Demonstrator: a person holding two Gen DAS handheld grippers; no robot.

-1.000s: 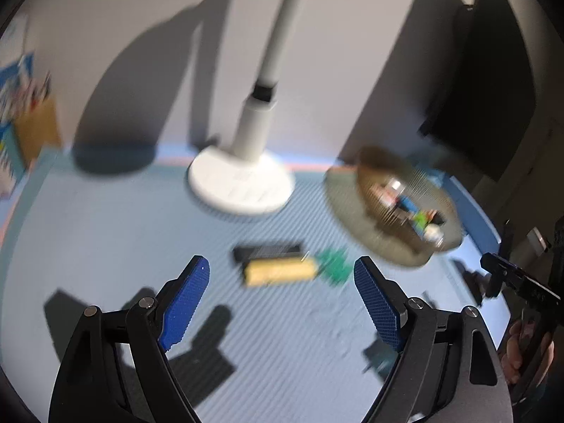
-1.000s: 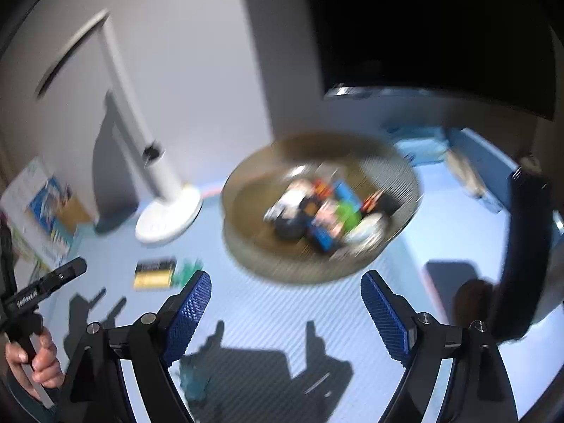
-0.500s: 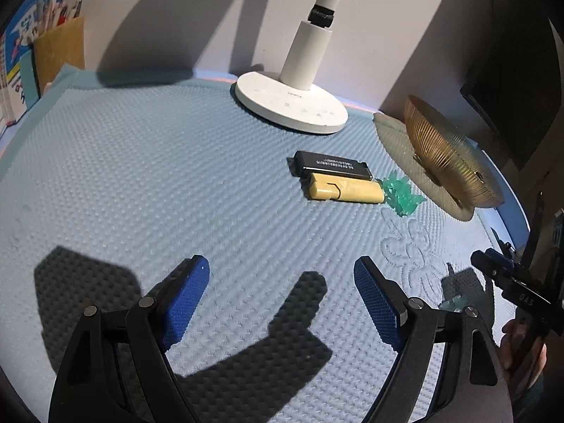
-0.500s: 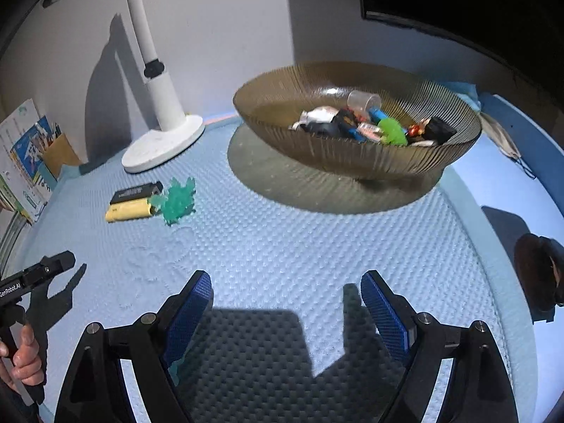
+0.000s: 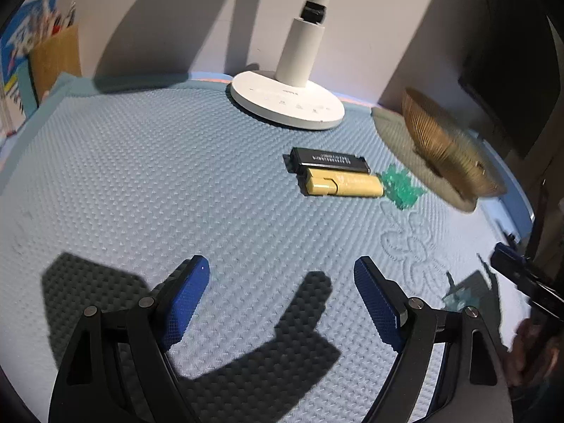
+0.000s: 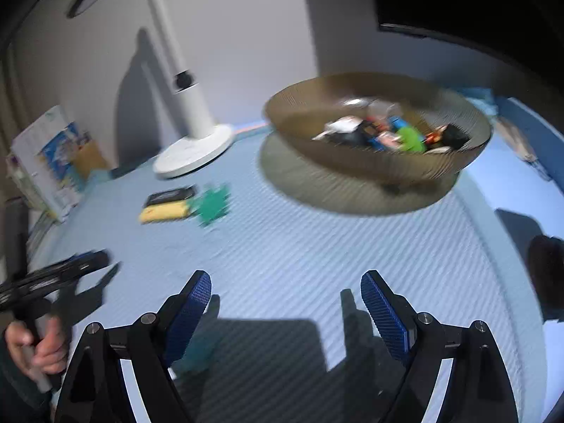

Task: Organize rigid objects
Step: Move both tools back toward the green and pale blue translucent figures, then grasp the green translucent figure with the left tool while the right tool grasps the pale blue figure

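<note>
Both grippers, left gripper point(image 5: 282, 298) and right gripper point(image 6: 285, 303), wide apart, empty.

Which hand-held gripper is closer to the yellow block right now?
Left, probably. The left hand-held gripper faces the yellow block almost straight ahead, open and empty. The right hand-held gripper has it farther off to its left, nearer the bowl.

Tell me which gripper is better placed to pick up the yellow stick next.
Left. The left gripper is open and faces the yellow stick almost straight ahead; the right gripper is open too, but sees it far off to its left.
</note>
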